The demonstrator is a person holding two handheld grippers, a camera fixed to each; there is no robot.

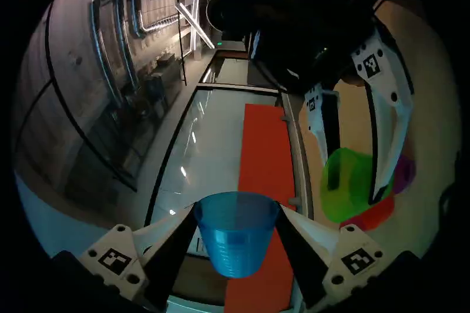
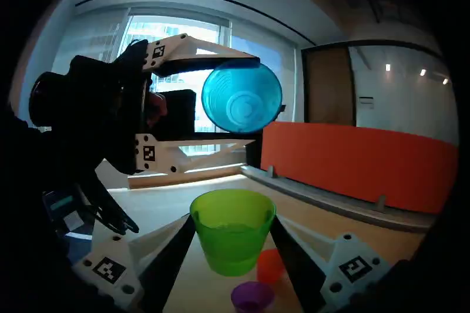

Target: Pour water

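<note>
Above the translucent green plastic cup [image 2: 232,242], clamped upright in my right gripper [image 2: 233,220], my left gripper [image 1: 237,212] squeezed a translucent blue plastic cup [image 1: 237,245] tipped sideways. A small orange cup [image 2: 270,265] and a purple one [image 2: 252,296] stood just beside the green cup. My fingers bore black-and-white square markers [image 2: 355,268].

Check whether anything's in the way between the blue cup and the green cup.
Nothing visible. In the right gripper view the tipped blue cup hangs above the upright green cup with open air between. The orange cup and purple cup sit low beside the green one, off that path.
</note>
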